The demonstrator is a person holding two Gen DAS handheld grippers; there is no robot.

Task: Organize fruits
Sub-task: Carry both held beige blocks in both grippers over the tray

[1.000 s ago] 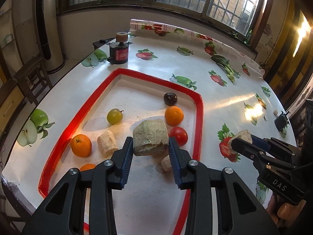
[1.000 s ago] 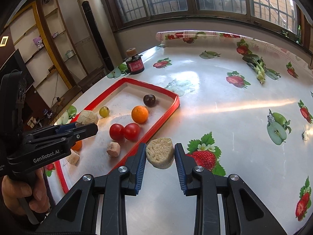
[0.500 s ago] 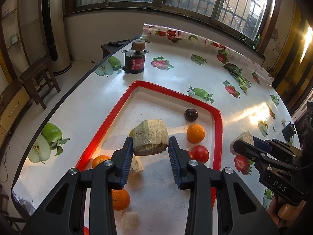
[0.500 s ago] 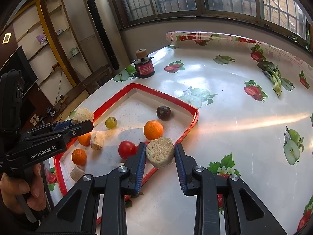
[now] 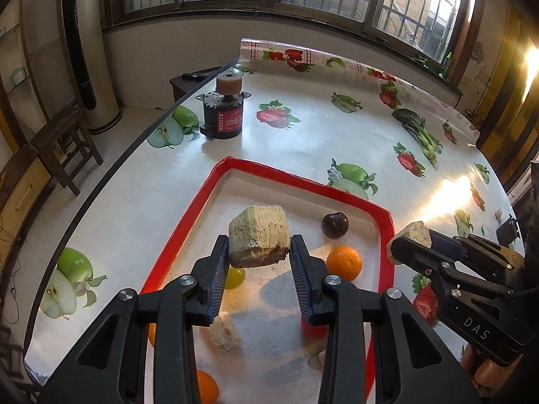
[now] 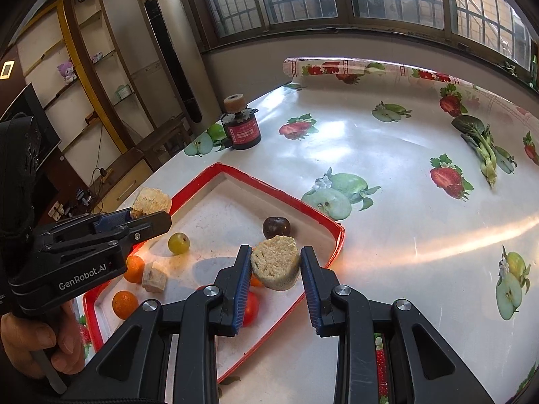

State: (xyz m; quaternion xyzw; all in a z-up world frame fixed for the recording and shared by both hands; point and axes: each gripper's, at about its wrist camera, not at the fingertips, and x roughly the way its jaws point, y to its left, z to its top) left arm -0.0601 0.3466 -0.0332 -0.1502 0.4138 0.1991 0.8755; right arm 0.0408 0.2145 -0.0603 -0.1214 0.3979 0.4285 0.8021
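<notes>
My left gripper (image 5: 259, 245) is shut on a pale, ribbed fruit chunk (image 5: 258, 235), held above the red-rimmed tray (image 5: 188, 232). My right gripper (image 6: 275, 252) is shut on a round, spongy pale chunk (image 6: 275, 267) over the tray's right side. In the tray lie a dark plum (image 5: 334, 225), an orange (image 5: 343, 263), a green grape (image 6: 178, 243), a red tomato (image 6: 251, 308), a small pale chunk (image 6: 154, 277) and two more oranges (image 6: 125, 304). Each gripper shows in the other's view, the left gripper (image 6: 158, 213) at the tray's left rim and the right gripper (image 5: 407, 239) at its right rim.
A black canister with a cork-coloured top (image 5: 224, 114) stands on the fruit-print tablecloth (image 5: 337, 141) beyond the tray. The table's curved left edge (image 5: 111, 175) drops to the floor, where a wooden stool (image 5: 64, 141) stands. A person's hand (image 6: 33, 346) holds the left gripper.
Both grippers have carried their chunks forward along the tray. The right one has come from above the bare table to above the tray's right side.
</notes>
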